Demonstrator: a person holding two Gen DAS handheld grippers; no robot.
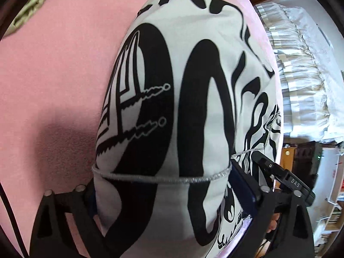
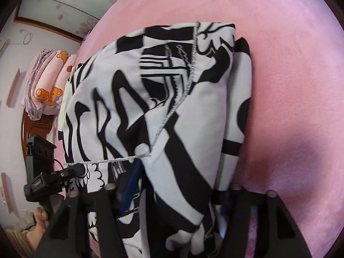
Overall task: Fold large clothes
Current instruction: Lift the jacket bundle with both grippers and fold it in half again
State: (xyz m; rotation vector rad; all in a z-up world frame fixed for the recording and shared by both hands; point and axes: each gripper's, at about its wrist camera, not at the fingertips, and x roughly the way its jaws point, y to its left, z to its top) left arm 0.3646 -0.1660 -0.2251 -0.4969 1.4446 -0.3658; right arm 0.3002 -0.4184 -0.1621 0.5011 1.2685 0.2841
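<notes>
Black-and-white garment [image 1: 176, 107] bunches between both grippers' fingers over the pink bed [image 1: 53, 75]. Left gripper [image 1: 172, 195] fingers grip it wide. Right gripper [image 2: 169, 195] fingers clamp its folds.

bed: pink blanket [image 2: 290, 86] | wall: floral wallpaper [image 2: 71, 4] | folded pink quilts [image 2: 49, 81] stacked left | pale pleated curtain [image 1: 301, 64] right

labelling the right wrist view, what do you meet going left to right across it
stack of folded pink bedding → other gripper → black-and-white garment → bare pink bed cover
</notes>
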